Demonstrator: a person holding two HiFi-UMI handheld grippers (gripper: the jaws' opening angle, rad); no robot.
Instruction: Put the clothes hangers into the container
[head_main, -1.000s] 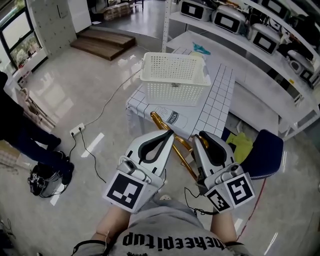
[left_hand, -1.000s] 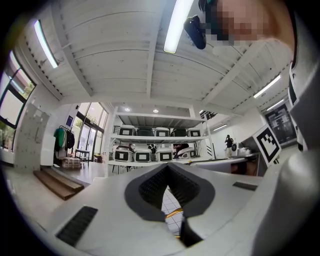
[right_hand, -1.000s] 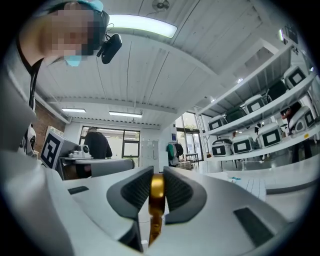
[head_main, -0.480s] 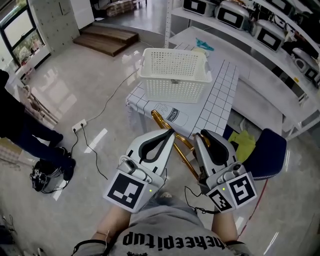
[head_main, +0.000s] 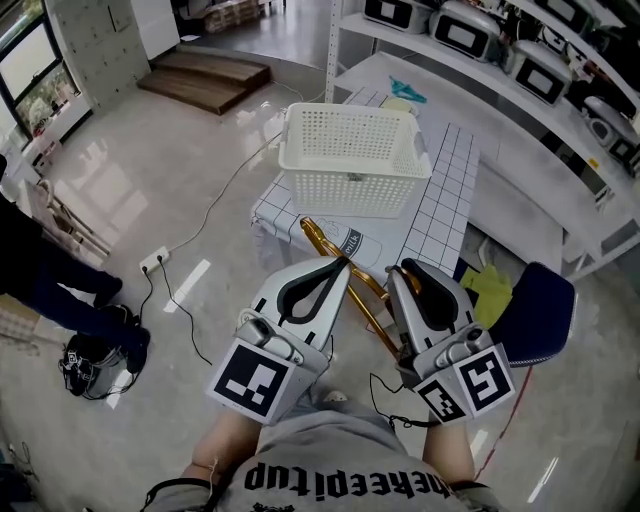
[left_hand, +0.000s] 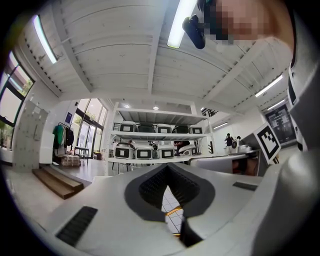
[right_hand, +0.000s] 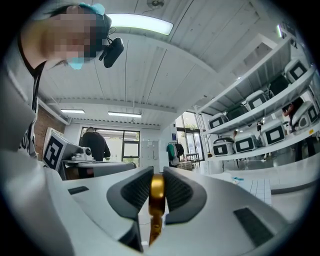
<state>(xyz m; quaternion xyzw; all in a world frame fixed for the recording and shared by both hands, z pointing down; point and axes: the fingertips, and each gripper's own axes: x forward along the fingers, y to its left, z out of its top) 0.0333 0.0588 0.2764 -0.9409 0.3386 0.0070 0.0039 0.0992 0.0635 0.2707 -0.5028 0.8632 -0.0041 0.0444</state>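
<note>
My right gripper (head_main: 403, 269) is clamped on a gold metal clothes hanger (head_main: 364, 291), the thin bar pinched flat between the pads near my body. My left gripper (head_main: 338, 265), just beside it, is closed on nothing; through the gap under its tips I see only the checked cloth and a strip of gold.

The hanger runs forward and to the left from my right grip, and its far end is over the near edge of the table (head_main: 441, 205). I can't tell whether it touches the cloth.

To do this well, I'd keep the pinch firm so the bar doesn't swivel. I'd lift the far end clear over the near rim, then let go only once most of the hanger is inside.

Further on, the white perforated laundry basket (head_main: 350, 187) stands upright on the table. What I can see of its floor is bare, with no hangers in it yet.
</note>
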